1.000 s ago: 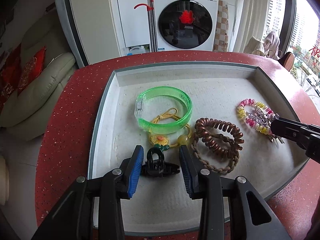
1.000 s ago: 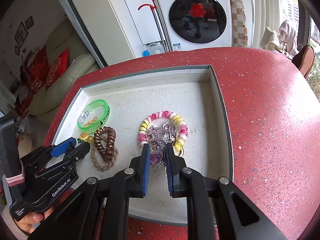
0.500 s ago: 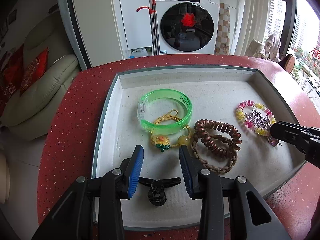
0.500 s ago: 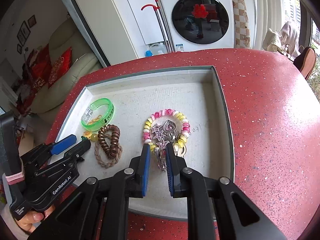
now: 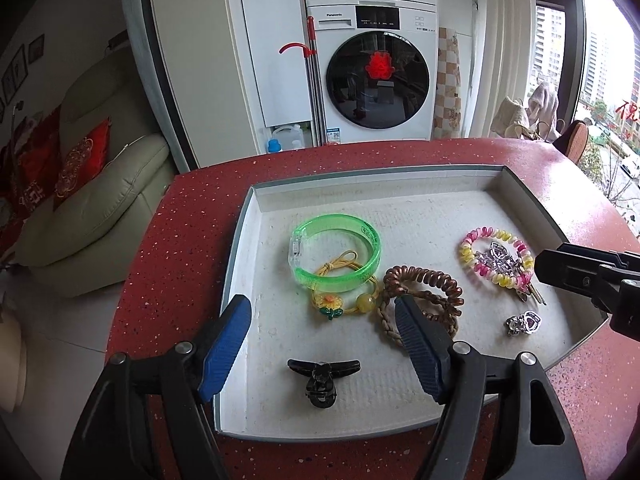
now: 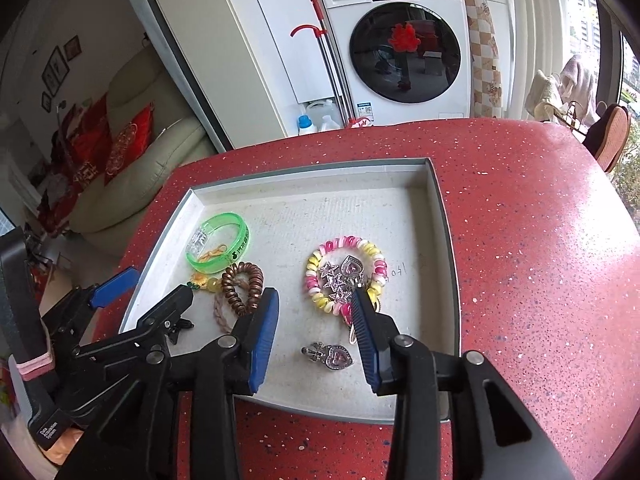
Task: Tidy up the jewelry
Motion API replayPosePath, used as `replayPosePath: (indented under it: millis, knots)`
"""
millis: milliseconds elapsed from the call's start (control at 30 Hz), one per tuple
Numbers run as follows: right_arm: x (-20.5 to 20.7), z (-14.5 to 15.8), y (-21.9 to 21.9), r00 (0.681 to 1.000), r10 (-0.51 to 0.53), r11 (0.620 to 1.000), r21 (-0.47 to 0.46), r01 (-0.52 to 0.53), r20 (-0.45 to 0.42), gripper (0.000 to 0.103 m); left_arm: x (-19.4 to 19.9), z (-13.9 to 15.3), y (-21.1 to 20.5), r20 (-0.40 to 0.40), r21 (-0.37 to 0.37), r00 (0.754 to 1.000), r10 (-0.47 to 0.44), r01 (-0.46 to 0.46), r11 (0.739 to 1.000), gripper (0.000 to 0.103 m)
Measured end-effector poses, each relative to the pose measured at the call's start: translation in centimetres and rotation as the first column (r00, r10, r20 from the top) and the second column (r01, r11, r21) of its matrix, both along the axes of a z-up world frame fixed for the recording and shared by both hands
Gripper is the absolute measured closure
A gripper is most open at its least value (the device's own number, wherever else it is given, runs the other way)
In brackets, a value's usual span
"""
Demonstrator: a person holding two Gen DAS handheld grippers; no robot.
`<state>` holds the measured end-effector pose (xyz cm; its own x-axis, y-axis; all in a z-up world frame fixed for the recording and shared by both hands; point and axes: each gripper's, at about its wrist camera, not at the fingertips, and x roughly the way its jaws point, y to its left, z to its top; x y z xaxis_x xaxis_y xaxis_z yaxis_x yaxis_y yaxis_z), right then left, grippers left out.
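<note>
A white tray (image 5: 248,264) on the red table holds the jewelry. My left gripper (image 5: 322,306) is opening wide; a black claw hair clip (image 5: 323,376) lies loose on the tray floor below its blue fingers. My right gripper (image 6: 316,296) is also opening, and a silver heart clip (image 6: 330,355) lies free on the tray under its jaws. A pink-and-yellow coil bracelet (image 6: 346,276) with rhinestone star clips sits just ahead of the right gripper. A green bangle (image 5: 336,252), a yellow flower hair tie (image 5: 344,302) and a brown coil tie (image 5: 420,284) lie ahead of the left gripper.
The tray (image 6: 444,248) sits near the table's front edge, with red tabletop (image 6: 540,260) to its right. A washing machine (image 5: 376,80) and a cream sofa (image 5: 100,208) stand beyond the table. A hand holds the left gripper's handle (image 6: 44,424).
Both grippers spread their jaws. The black claw clip dropped from the left gripper onto the tray; the silver heart clip dropped from the right. Both grippers rose a little.
</note>
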<state>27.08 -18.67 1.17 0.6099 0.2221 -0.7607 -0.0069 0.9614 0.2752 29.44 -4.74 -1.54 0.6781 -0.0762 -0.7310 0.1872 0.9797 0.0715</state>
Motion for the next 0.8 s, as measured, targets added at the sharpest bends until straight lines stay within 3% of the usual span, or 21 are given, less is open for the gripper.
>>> replayPosePath:
  millis: [133,167,200,300,400,467,500,800]
  knots:
    - [0.0,0.0,0.0,1.000,0.002,1.000,-0.013,-0.002,-0.016,0.062,0.0,-0.1,0.1,-0.011,0.003,1.000,-0.001,0.001,1.000,0.013]
    - [0.0,0.0,0.0,1.000,0.004,1.000,-0.013,-0.004,-0.018,0.062,-0.1,-0.1,0.1,-0.010,0.010,1.000,-0.001,0.001,1.000,0.009]
    - [-0.1,0.0,0.0,1.000,0.004,1.000,-0.010,-0.005,-0.020,0.062,0.0,-0.1,0.0,-0.011,0.015,1.000,-0.001,0.001,1.000,0.000]
    - [0.0,0.1,0.1,1.000,0.004,1.000,-0.012,-0.004,-0.025,0.060,-0.4,0.2,0.1,0.004,0.017,1.000,0.005,-0.005,1.000,0.000]
    - [-0.1,0.2,0.2,1.000,-0.003,1.000,-0.016,0.003,-0.021,0.044,-0.5,0.4,0.2,-0.004,0.012,1.000,0.006,-0.006,1.000,0.000]
    - [-0.3,0.5,0.3,1.000,-0.018,0.999,-0.039,0.017,-0.007,0.026,-0.7,0.5,0.4,-0.003,0.008,1.000,0.008,-0.008,1.000,0.000]
    - [-0.5,0.6,0.4,1.000,-0.023,0.999,-0.048,0.023,0.003,0.022,-0.8,0.5,0.5,-0.004,0.006,1.000,0.009,-0.009,1.000,0.000]
    - [-0.8,1.0,0.9,1.000,-0.018,0.996,-0.083,0.018,-0.003,0.013,-1.6,0.5,0.5,-0.009,0.031,1.000,0.010,-0.009,0.999,0.000]
